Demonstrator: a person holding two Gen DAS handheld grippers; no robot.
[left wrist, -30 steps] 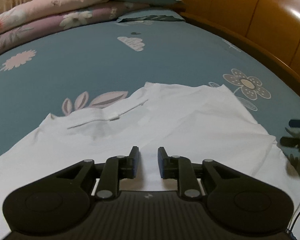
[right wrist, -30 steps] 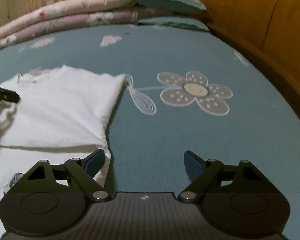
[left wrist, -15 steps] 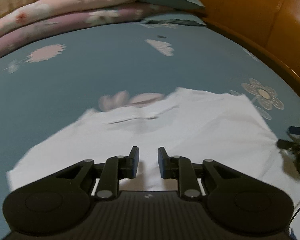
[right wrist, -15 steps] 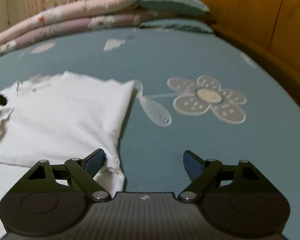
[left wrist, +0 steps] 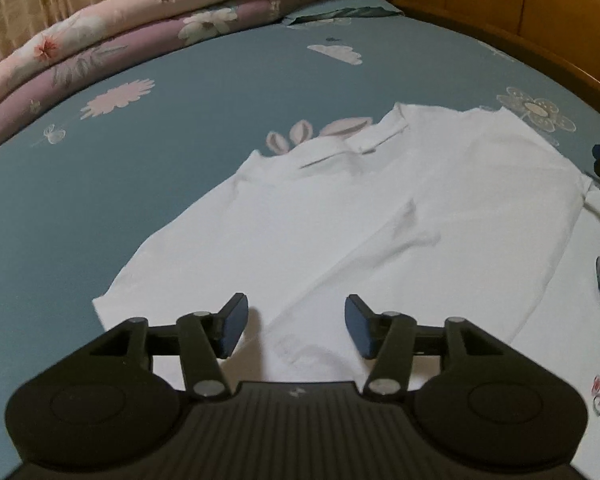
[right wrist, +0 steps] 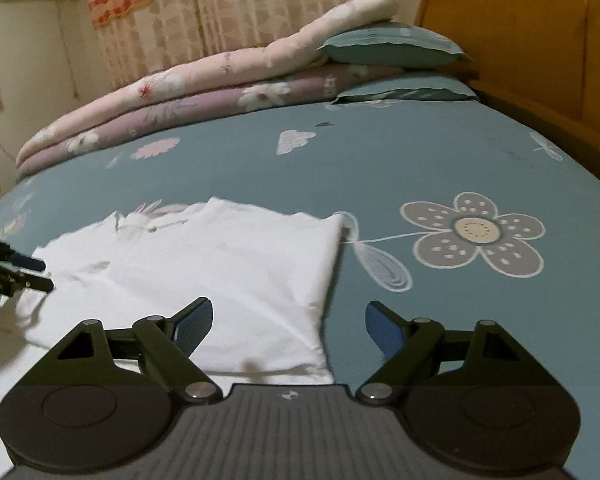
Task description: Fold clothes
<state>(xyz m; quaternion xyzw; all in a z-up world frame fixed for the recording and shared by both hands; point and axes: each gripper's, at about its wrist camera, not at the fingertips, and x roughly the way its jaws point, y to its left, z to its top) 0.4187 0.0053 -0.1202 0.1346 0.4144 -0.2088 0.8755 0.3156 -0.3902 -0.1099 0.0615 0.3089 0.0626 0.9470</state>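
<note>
A: The blue bed sheet with flower prints [right wrist: 380, 168] fills both views, with rolled pink and purple quilts [right wrist: 204, 92] at the upper left.

B: Where is the shirt?

A: The white cotton T-shirt [left wrist: 380, 216] lies flat in the middle of the left view, one side folded over.

B: What could go wrong?

A: The fold could slip open if a tong drags the loose cloth.

B: And the tongs?

A: The left gripper [left wrist: 296, 326] tilts down over the near hem, its jaws opening, nothing pinched. The right gripper [right wrist: 288, 330] hangs over the shirt's right edge, jaws wide apart, empty.
</note>
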